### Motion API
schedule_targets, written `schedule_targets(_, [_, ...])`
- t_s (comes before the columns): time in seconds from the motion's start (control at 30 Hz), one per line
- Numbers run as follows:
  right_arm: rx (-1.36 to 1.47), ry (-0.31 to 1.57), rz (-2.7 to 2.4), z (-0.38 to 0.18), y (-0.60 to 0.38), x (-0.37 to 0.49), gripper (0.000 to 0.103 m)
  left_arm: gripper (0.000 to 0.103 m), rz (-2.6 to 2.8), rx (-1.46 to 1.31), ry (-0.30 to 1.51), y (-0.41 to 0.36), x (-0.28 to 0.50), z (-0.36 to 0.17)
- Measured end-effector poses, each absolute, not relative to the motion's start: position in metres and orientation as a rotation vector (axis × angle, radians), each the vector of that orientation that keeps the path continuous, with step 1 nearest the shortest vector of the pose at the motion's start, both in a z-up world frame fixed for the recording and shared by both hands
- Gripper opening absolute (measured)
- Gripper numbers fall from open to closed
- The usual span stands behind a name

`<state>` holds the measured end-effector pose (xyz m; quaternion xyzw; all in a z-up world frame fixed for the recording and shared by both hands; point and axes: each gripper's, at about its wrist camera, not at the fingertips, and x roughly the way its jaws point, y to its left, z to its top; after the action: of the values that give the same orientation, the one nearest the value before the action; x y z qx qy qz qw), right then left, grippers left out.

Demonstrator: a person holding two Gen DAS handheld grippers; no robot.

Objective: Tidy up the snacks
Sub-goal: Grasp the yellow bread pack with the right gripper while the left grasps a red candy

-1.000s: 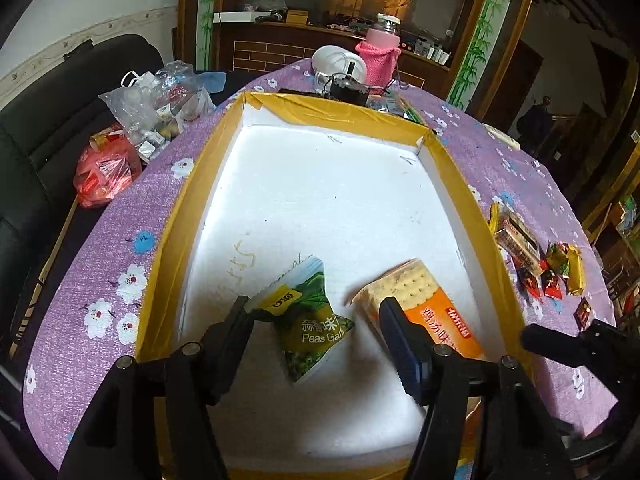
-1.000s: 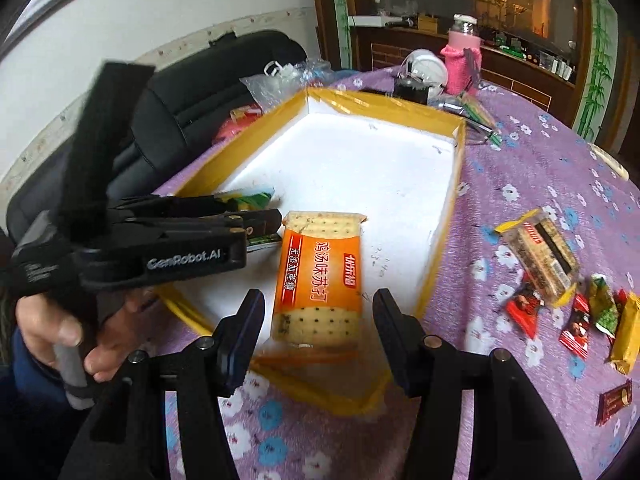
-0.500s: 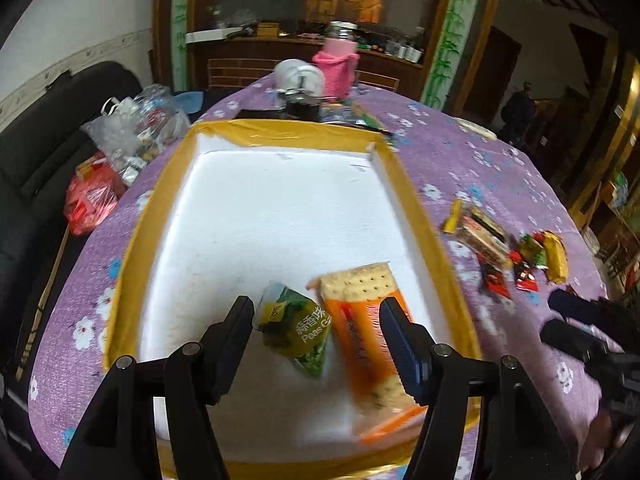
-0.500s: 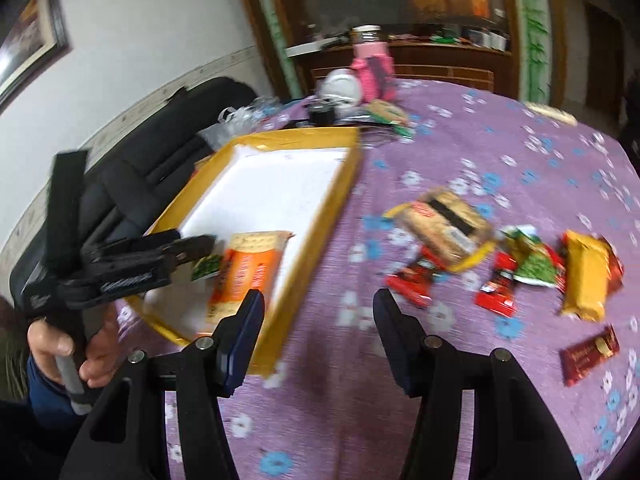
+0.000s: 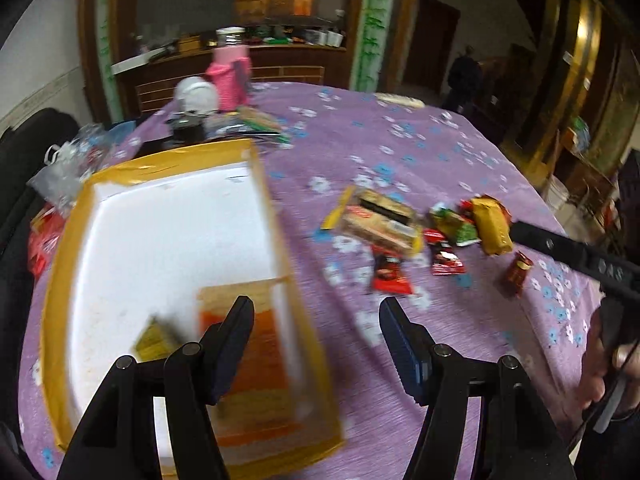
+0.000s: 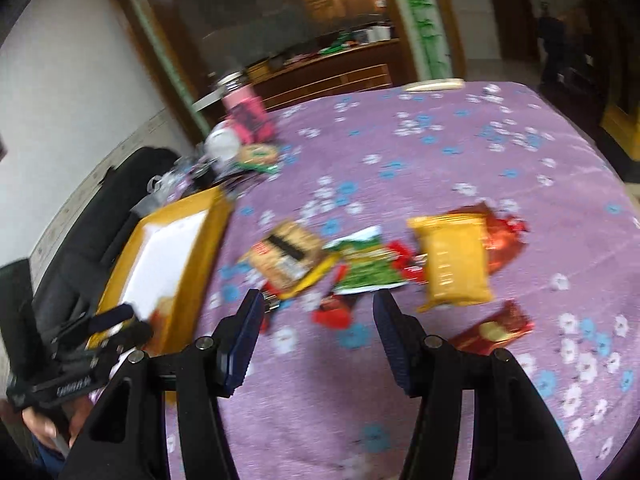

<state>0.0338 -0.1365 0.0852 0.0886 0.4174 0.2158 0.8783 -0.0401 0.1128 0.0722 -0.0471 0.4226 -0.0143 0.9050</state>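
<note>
A white foam box [image 5: 160,232] with yellow taped rims lies at the left; an orange cracker pack [image 5: 256,344] and a green pea packet [image 5: 154,338] rest in its near end. My left gripper [image 5: 316,340] hovers open and empty above the box's right rim. On the purple cloth to the right lie several loose snacks: a tan cracker pack [image 6: 286,258], a green packet [image 6: 368,270], a yellow pack [image 6: 454,260], a red packet [image 6: 334,312] and a red-brown bar [image 6: 494,330]. My right gripper [image 6: 318,336] is open just short of the red packet, holding nothing.
A pink-sleeved bottle [image 5: 230,76], a white round object [image 5: 196,94] and flat packets crowd the table's far side behind the box. Plastic bags [image 5: 60,168] and a black sofa [image 6: 104,216] lie left. The flowered tablecloth [image 6: 440,152] stretches beyond the snacks.
Both grippers have swung right, away from the box towards the loose snacks, rolling as they went. The jaws of both stand as wide as before. The two packs stay in the box.
</note>
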Motion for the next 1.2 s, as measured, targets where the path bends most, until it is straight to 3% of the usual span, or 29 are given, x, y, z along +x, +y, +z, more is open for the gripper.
schedule_targets(0.2, [0.257,0.837,0.317,0.086,-0.181,0.067,0.056,0.067,-0.043,0.007,0.954,0.060,0.005,0.046])
schedule_targets(0.23, [0.266,0.830,0.298,0.083,-0.189,0.071,0.056,0.058,-0.020,0.017,0.985,0.054,0.015,0.037])
schedule_targets(0.3, [0.289,0.831,0.288,0.074,-0.201,0.077,0.056,0.051,-0.010,0.015,1.031,0.048,0.028,0.024])
schedule_targets(0.53, [0.339,0.887,0.327,0.036,-0.212,0.093,0.056,0.051,0.086,0.087,1.007,0.029,0.048,0.011])
schedule_targets(0.67, [0.274,0.881,0.335,0.036,-0.200,0.094,0.057,0.051,0.073,0.067,0.968,0.033,0.049,0.010])
schedule_targets(0.73, [0.219,0.885,0.323,0.035,-0.192,0.094,0.062,0.034,0.044,0.058,0.956,0.034,0.045,0.010])
schedule_targets(1.0, [-0.003,0.899,0.274,0.023,-0.159,0.094,0.063,0.031,0.015,0.040,0.931,0.034,0.040,0.012])
schedule_targets(1.03, [-0.032,0.897,0.261,0.022,-0.156,0.093,0.063,0.030,0.005,0.027,0.929,0.035,0.039,0.014])
schedule_targets(1.1, [-0.043,0.899,0.265,0.019,-0.155,0.091,0.048,0.029,-0.019,0.007,0.923,0.036,0.038,0.016])
schedule_targets(1.2, [-0.025,0.897,0.273,0.019,-0.158,0.090,0.048,0.028,-0.058,-0.019,0.919,0.035,0.036,0.019])
